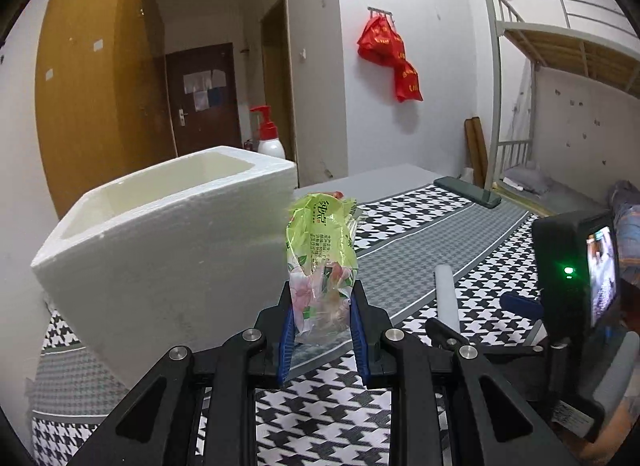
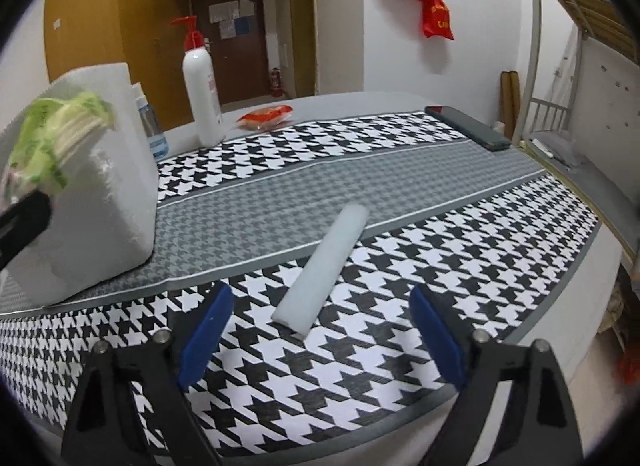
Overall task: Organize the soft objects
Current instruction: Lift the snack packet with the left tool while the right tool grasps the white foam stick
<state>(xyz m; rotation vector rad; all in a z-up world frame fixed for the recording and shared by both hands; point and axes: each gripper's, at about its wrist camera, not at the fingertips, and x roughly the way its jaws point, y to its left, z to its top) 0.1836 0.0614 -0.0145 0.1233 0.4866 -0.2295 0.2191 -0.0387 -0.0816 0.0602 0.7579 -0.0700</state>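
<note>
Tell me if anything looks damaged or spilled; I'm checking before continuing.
Nothing is spilled or broken. The green tissue pack is squashed where the left gripper pinches it beside the foam box. The foam tube lies slanted across the cloth before the open right gripper.

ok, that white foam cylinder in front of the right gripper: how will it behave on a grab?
The white foam cylinder looks like light foam, so it should lift easily and probably dent under the pads. It lies on its side on the houndstooth cloth, so a nudge could roll it. The right gripper is open, so closing across its width seems safest.
</note>
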